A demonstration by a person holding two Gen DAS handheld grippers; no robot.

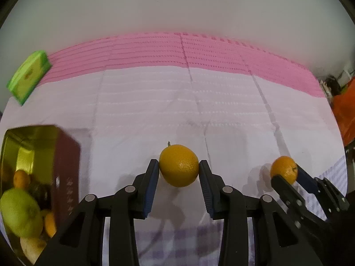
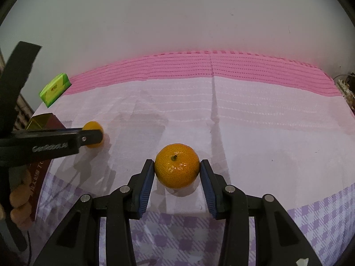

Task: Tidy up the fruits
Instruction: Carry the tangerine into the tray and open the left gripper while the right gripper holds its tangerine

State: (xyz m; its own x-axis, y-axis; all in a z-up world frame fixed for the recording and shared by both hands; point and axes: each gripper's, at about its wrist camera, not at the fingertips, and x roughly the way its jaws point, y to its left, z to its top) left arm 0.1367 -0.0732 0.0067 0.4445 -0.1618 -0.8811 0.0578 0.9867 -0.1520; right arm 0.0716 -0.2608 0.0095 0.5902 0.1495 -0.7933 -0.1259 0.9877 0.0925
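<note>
My left gripper is shut on an orange with a short stem, its pads pressing both sides. My right gripper is shut on a mandarin, stem end facing me. In the left wrist view the right gripper and its mandarin show at the right. In the right wrist view the left gripper and its orange show at the left. A dark red tin box with a gold inside sits at the left, holding a green apple, small oranges and other fruit.
A white and pink striped cloth covers the table, with purple checked cloth at the near edge. A green packet lies at the far left; it also shows in the right wrist view. An orange object stands off the right edge.
</note>
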